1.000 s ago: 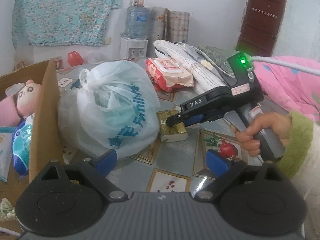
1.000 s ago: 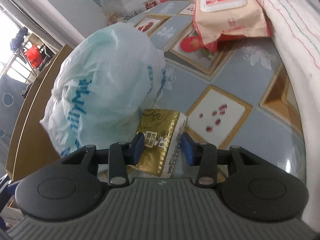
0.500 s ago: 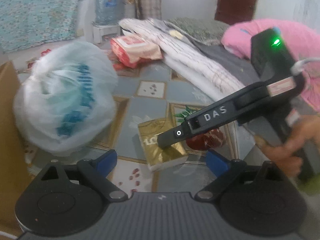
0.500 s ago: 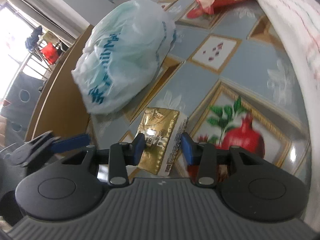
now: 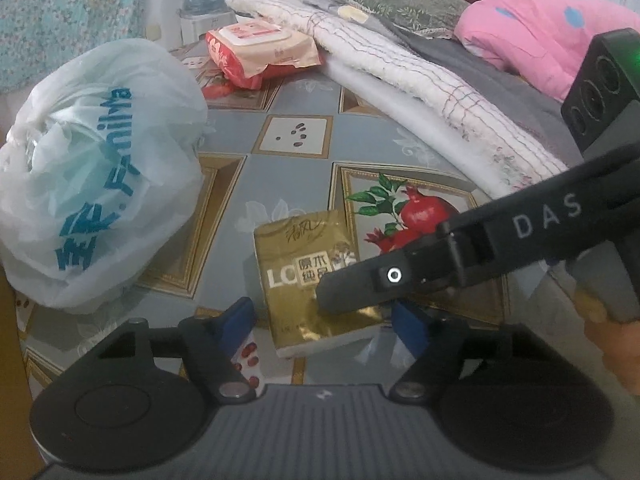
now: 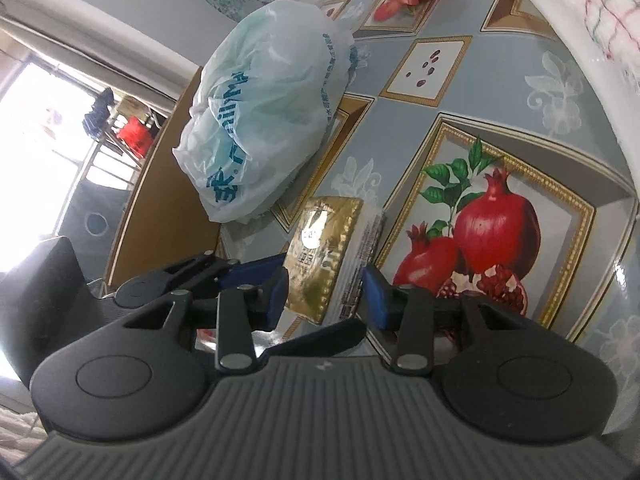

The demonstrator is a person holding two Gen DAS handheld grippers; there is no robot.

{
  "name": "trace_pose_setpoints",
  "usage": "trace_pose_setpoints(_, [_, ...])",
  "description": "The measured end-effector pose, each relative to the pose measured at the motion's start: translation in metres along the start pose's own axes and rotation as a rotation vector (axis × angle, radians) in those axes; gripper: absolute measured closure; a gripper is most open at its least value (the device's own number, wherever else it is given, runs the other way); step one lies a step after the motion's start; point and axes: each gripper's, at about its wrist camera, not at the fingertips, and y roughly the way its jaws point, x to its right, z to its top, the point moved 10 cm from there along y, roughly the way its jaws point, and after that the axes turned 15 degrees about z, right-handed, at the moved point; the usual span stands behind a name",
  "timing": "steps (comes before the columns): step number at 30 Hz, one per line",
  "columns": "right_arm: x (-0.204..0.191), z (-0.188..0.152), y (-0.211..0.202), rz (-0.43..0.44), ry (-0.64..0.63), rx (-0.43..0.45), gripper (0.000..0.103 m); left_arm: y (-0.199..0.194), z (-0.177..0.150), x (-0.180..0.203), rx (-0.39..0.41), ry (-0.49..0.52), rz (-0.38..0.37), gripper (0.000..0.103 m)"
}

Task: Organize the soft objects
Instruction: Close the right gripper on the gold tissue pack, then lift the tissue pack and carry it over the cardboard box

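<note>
A: Two grippers on one gold tissue pack (image 5: pixel 310 276), low centre of frame. The right gripper (image 6: pixel 325 295) has its jaws clamped on the pack, a blue pad on each side. A second ago the pack sat tucked against the white plastic bag (image 5: pixel 96 184); now it lies clear of the bag, over by the pomegranate picture on the patterned bench (image 5: pixel 296 136).

B: And the left gripper (image 5: pixel 325 322)?

A: It has dropped in from the near side. Its jaws stood wide a second ago and are closing now, with the pack's near end between them. The pads are not pressing yet, so it holds nothing.

B: Meaning for the task?

A: My reading: the pack has been pulled free of the clutter and a two-handed hold or a handover is being set up.

B: Farther back?

A: Bag at middle left. Red wet-wipes pack (image 5: pixel 260 46) at upper centre, and a folded quilt (image 5: pixel 432 92) running to upper right. Both untouched.
</note>
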Motion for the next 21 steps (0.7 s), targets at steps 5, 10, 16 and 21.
trace_pose_setpoints(5, [0.002,0.0,-0.001,0.018,0.024,0.015,0.062,0.003,0.004,0.001,0.006,0.012,0.013,0.031])
trace_pose_setpoints(10, [0.008,0.003,-0.003,0.056,0.066,0.052,0.062,0.003,0.005,0.002,0.017,0.012,0.021,0.038])
trace_pose_setpoints(16, [0.008,0.003,-0.005,0.065,0.064,0.078,0.062,0.001,0.007,0.003,0.037,0.014,0.05,0.042])
trace_pose_setpoints(21, [-0.005,0.003,-0.007,0.056,0.016,0.083,0.061,-0.013,0.008,0.0,0.069,0.013,0.063,0.042])
